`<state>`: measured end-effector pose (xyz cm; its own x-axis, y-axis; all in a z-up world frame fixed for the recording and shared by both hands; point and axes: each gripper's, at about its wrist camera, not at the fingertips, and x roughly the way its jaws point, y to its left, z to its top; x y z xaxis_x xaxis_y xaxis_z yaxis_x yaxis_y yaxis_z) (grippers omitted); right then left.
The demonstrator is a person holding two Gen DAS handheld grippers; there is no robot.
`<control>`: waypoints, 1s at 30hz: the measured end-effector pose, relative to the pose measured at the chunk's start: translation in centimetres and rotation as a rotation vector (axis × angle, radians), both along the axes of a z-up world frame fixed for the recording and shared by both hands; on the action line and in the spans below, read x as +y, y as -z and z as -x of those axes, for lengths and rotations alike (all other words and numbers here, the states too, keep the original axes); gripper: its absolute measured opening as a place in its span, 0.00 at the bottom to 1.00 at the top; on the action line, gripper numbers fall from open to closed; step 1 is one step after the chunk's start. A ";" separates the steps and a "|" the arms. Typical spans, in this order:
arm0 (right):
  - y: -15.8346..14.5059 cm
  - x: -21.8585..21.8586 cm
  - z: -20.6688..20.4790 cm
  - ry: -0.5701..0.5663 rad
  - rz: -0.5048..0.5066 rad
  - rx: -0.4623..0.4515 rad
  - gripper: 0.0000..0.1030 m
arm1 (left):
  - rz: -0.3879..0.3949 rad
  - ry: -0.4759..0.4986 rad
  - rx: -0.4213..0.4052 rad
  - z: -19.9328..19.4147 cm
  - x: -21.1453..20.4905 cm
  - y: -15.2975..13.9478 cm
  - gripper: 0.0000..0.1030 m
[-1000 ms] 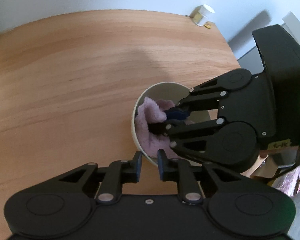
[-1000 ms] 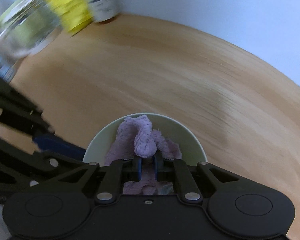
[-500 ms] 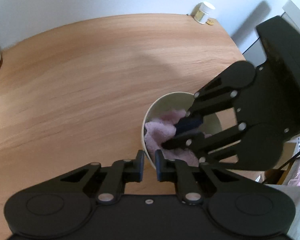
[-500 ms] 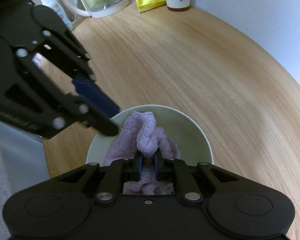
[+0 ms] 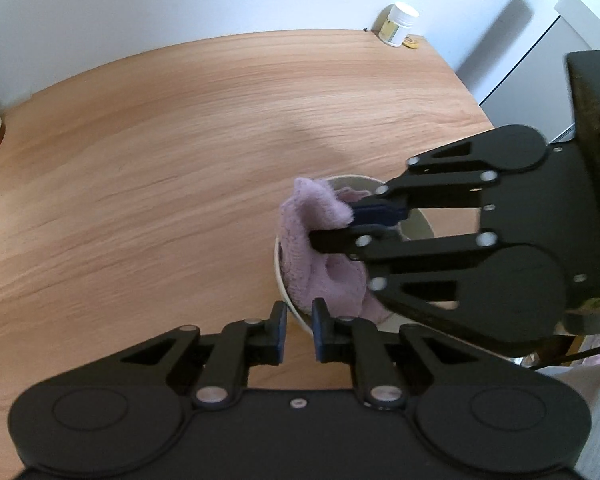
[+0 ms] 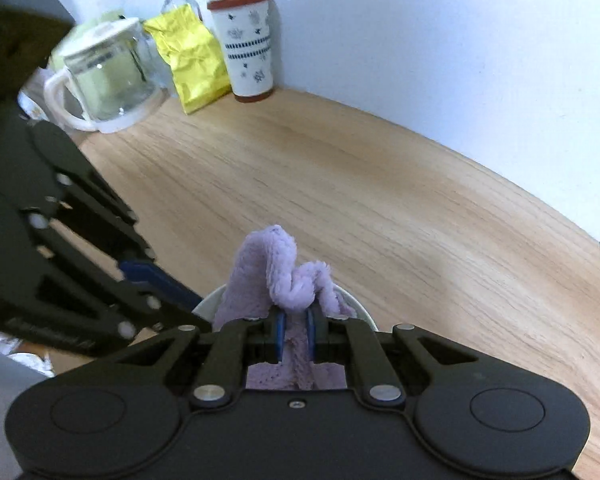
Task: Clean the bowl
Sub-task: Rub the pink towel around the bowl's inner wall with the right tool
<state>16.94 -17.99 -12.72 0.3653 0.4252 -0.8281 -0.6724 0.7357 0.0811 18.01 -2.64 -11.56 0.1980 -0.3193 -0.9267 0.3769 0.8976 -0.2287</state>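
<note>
A cream bowl stands on the wooden table. My left gripper is at its near rim, shut on the wall of the bowl. A fluffy purple cloth fills the bowl and rises above its rim. My right gripper comes in from the right and is shut on a fold of that cloth. In the right wrist view the cloth stands up out of the bowl between the blue pads of my right gripper. My left gripper grips the rim at the left.
A glass jug, a yellow bag and a patterned tumbler stand against the wall at the far corner. A small white jar sits at the other back corner. The table's right edge runs close behind the bowl.
My right gripper has risen and tilted up, pulling the cloth from down inside the bowl to above its rim. The left gripper stays on the rim.
</note>
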 end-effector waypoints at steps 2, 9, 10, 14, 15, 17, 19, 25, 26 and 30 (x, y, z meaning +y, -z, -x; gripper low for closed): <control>0.8 0.3 0.2 0.017 0.036 0.007 0.09 | 0.014 -0.014 0.007 0.0 0.1 0.1 0.14; 2.1 2.4 -0.1 0.080 0.126 0.104 0.09 | 0.045 -0.056 0.033 -0.4 0.5 0.3 0.13; 2.1 2.4 -0.5 0.083 0.130 0.130 0.09 | 0.049 -0.065 0.039 -0.4 0.6 0.3 0.13; 1.9 2.1 -1.9 0.115 0.130 0.240 0.09 | 0.070 -0.095 0.064 -0.6 1.0 0.4 0.12; 1.8 2.0 -2.0 0.122 0.129 0.258 0.09 | 0.071 -0.096 0.065 -0.5 1.0 0.4 0.12; 1.8 1.8 -1.9 0.141 0.118 0.272 0.09 | 0.081 -0.102 0.072 -0.5 1.1 0.5 0.12; 1.8 1.5 -1.6 0.172 0.090 0.285 0.09 | 0.082 -0.101 0.074 -0.4 1.1 0.5 0.13; 1.8 1.9 -0.8 0.174 0.024 0.243 0.09 | 0.082 -0.096 0.063 -0.8 1.3 0.4 0.13; 1.5 1.7 -0.5 0.170 0.018 0.221 0.09 | 0.081 -0.099 0.057 -0.9 1.4 0.2 0.13; -0.1 0.5 0.3 0.244 -0.008 0.138 0.09 | 0.077 -0.104 0.042 -1.8 1.8 -0.1 0.14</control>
<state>16.67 -17.52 -12.62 0.3415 0.3453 -0.8742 -0.4574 0.8736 0.1663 19.83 -0.85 -11.41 0.1949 -0.3695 -0.9086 0.2710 0.9106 -0.3121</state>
